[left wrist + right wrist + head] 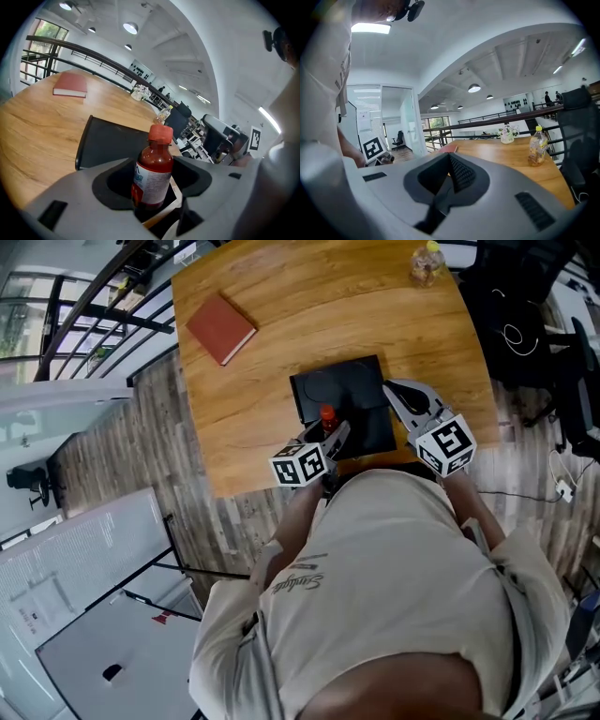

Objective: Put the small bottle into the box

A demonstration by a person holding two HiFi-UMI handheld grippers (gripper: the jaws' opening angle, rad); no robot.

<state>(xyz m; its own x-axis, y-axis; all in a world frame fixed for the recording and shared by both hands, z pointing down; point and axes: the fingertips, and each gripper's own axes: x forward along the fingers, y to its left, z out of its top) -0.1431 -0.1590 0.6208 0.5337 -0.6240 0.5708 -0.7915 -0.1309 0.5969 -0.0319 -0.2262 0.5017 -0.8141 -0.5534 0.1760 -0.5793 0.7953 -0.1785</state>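
While a red book lies at the upper left of the table, the left gripper near centre frame clamps the small bottle upright at the near edge of the black box. Right of it, the right gripper is clenched on nothing; a yellow-capped bottle stands at the upper right.

A red book and yellow-capped bottle sit well apart on the wooden table.
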